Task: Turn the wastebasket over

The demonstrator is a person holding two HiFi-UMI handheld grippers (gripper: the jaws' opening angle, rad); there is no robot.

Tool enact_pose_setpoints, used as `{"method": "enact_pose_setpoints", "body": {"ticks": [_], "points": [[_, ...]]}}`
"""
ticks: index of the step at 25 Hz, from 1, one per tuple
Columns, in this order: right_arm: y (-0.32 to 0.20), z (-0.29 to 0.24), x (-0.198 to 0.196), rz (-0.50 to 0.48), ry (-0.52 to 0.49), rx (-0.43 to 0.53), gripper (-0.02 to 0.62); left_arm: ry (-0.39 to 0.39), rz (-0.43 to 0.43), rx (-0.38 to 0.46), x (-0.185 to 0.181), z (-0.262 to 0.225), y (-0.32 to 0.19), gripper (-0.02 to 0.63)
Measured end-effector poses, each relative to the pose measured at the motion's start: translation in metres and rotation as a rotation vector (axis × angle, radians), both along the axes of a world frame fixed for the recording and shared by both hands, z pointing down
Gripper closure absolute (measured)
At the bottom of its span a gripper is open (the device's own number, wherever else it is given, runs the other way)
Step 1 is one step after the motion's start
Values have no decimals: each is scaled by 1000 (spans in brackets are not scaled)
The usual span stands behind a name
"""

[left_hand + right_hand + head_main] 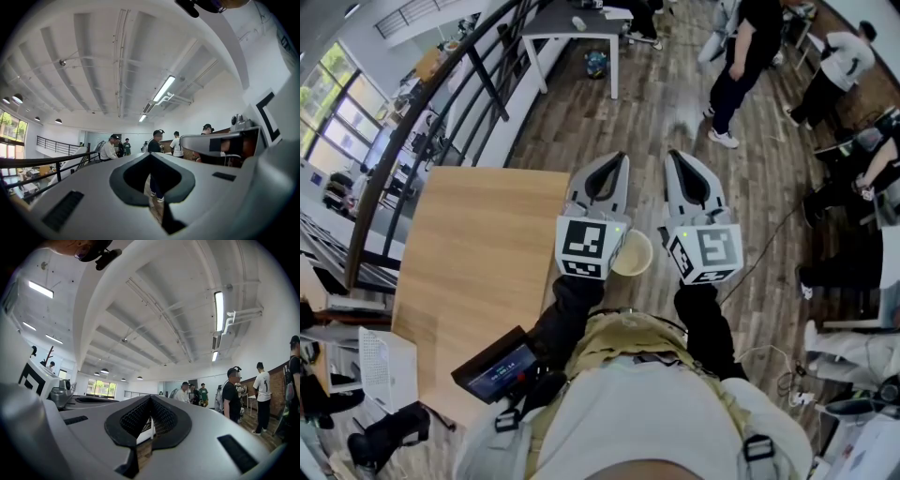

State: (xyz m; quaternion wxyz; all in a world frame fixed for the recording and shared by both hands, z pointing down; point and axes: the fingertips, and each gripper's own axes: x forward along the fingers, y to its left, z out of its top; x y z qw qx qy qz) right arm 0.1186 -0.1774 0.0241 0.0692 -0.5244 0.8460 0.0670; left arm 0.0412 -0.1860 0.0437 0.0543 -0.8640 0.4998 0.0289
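Observation:
A small round cream container [631, 253], open side up, shows low between my two grippers in the head view; neither gripper view shows it. My left gripper [619, 159] and right gripper [673, 155] are held side by side above the floor, pointing away from me. In the left gripper view the left gripper [150, 154] has its jaws meeting at the tips with nothing between them. The right gripper [150, 398] is likewise shut and empty. Neither gripper touches the container.
A wooden table [469, 253] stands at my left, beside a dark railing [441, 103]. A black device with a lit screen [497, 366] hangs near my waist. A white table [572, 37] stands far ahead. Several people [741, 66] stand or sit at the right.

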Motion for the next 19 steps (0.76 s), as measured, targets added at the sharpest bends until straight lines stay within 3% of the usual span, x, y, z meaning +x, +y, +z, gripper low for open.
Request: {"method": "enact_pose_setpoints", "body": {"ticks": [19], "points": [[-6,1,-9,-11,1,-7,575,3,-13,-19,-7,6,-7,609]]}}
